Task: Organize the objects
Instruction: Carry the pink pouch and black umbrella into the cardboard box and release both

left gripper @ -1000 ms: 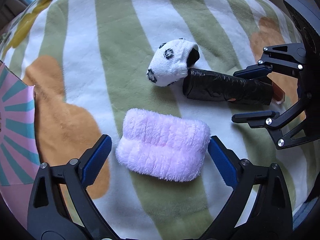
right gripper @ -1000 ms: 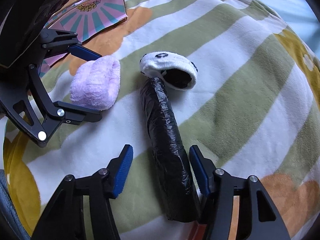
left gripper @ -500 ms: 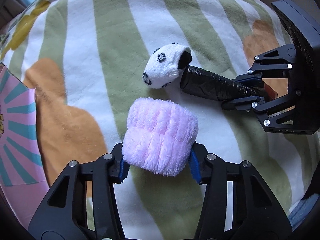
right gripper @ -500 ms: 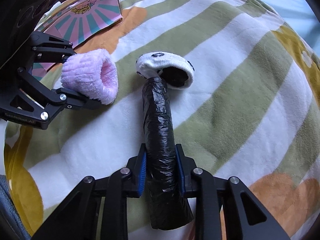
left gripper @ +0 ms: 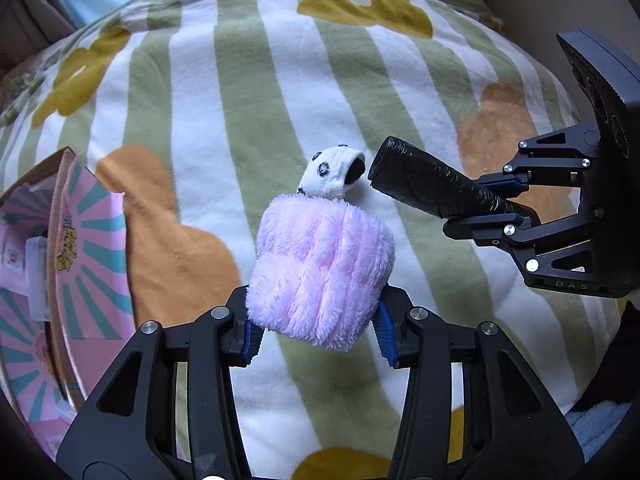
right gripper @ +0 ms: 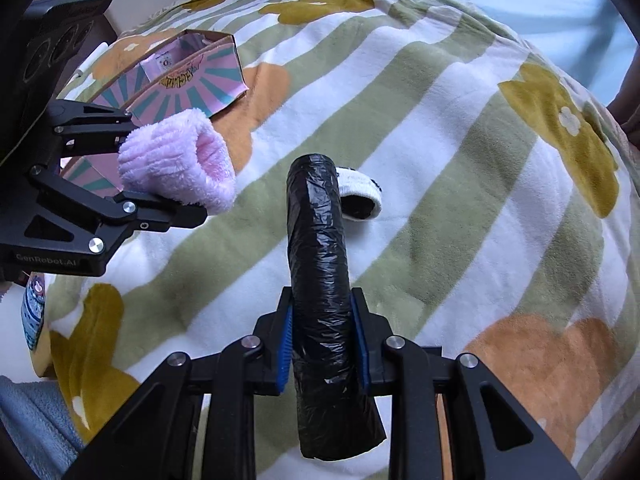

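**A:** So where was the fuzzy pink roll (left gripper: 320,272) at that point?

**B:** It was clamped between the blue pads of the left tool (left gripper: 318,336) and held up off the blanket (left gripper: 192,92). Its open end could be seen from the right wrist view, pointed sideways. The black plastic roll (right gripper: 320,280) was gripped the same way by the right tool (right gripper: 322,348), closed tight around its lower part, with the far end tilted up and the near end stuck out past the pads toward the camera.

**A:** And the little panda sock?

**B:** The panda sock (left gripper: 334,176) was left lying on the blanket, seen just behind the pink roll in the left view and partly hidden behind the black roll in the right one. No contact with either roll could be made out.

**A:** Anything else around?

**B:** A pink box with teal sunburst stripes (right gripper: 192,76) was seen open at the left edge of the blanket, beyond the left tool. The whole lot was laid out on a striped green-and-white blanket with yellow and orange flowers.
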A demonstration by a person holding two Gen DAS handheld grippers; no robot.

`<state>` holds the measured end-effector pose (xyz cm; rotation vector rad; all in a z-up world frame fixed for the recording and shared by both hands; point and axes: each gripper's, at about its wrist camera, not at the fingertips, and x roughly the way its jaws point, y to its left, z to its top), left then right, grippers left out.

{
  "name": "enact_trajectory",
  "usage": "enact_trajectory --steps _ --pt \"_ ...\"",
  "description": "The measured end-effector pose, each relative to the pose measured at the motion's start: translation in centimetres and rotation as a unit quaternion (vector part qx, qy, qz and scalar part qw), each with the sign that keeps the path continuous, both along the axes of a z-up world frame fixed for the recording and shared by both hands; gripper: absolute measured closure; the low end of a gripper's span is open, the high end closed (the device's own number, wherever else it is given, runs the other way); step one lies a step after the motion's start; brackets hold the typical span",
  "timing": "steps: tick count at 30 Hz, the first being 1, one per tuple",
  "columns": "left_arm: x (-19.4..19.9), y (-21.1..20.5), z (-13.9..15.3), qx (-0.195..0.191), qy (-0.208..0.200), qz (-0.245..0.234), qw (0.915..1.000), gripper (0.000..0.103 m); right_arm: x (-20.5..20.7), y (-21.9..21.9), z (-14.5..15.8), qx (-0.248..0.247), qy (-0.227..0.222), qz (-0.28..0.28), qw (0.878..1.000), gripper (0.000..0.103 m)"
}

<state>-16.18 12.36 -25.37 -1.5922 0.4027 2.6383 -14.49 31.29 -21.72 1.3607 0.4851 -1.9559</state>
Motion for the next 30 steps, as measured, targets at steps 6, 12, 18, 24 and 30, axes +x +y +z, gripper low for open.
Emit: enact_trajectory --steps 6,12,18,24,30 --pt "2.5 0.6 4.4 0.007 0.022 0.013 0.9996 0.061 1.5 0.2 4.5 -0.014 -0.003 -0.057 0.998 0.079" --pt "5.0 1.5 8.3 0.012 0.042 0.033 0.9985 0.061 2.8 0.0 8.8 -0.033 -0.012 -0.141 0.989 0.079" --pt "7.3 2.6 11.7 0.012 0.064 0.046 0.9968 0.061 5.0 0.7 12.6 -0.047 -0.013 -0.224 0.973 0.079" --pt "9.1 2.8 14.2 0.008 0.085 0.07 0.9938 0.061 7.3 1.4 14.9 -0.055 -0.007 -0.307 0.95 0.079" --pt "10.3 3.0 14.9 0.0 0.08 0.054 0.9953 0.061 9.0 1.9 15.8 -0.055 -0.004 -0.348 0.936 0.079"
